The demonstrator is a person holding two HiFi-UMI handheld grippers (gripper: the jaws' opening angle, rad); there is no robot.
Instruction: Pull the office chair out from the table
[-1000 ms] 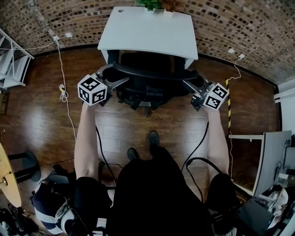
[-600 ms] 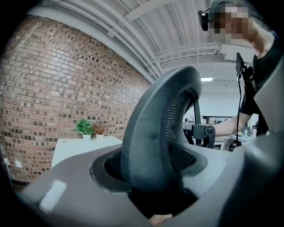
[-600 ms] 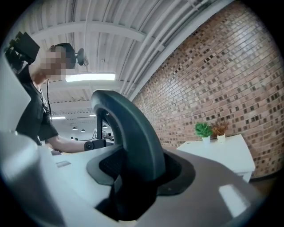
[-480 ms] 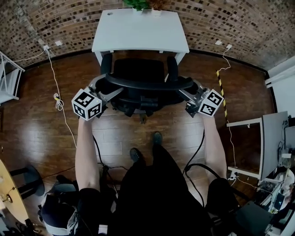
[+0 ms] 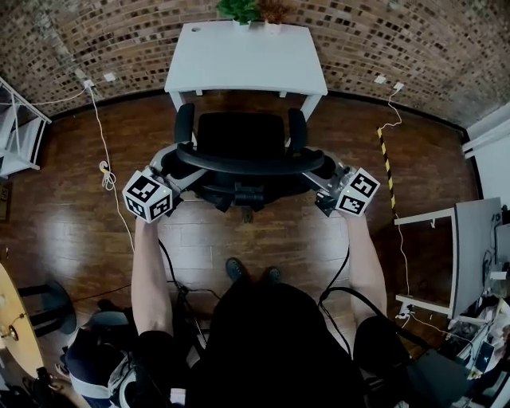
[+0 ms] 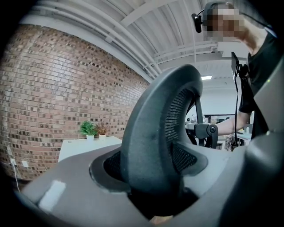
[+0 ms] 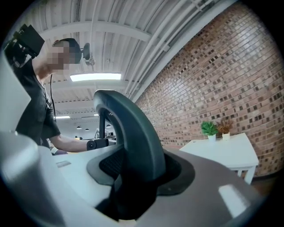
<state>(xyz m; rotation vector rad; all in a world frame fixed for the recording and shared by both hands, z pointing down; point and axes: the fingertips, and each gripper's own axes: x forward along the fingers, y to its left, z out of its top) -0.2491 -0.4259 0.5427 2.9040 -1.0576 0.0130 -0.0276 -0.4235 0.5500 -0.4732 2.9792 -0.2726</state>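
Far left, a white cable (image 5: 102, 119) trails from the brick wall (image 5: 96, 36) down across the wooden floor (image 5: 72, 231). Next in, your left gripper (image 5: 188, 166) points level at the left end of the backrest (image 5: 247, 163) of the office chair (image 5: 239, 134). In the left gripper view that curved rim stands upright right between the jaws, with the black pads (image 6: 183, 158) sitting against it on both sides. So that's a medium-width clamp on the backrest. Those jaws have just been opening a touch, with the rim between them.

The chair itself sits dead centre, facing the white table (image 5: 245, 60). Its seat is out in the open, just in front of the table's near edge, and the armrests point toward it. Two potted plants (image 5: 253, 9) stand at the table's far edge by the wall.

Your right gripper (image 5: 322, 170) mirrors the left one. It's level and closed on the right end of the same rim, and the right gripper view shows the rim wedged between its jaws at a middling width too. Your forearms (image 5: 150, 271) run straight out to both grippers. Further right, a yellow-and-black striped tape (image 5: 386, 159) lies on the floor.
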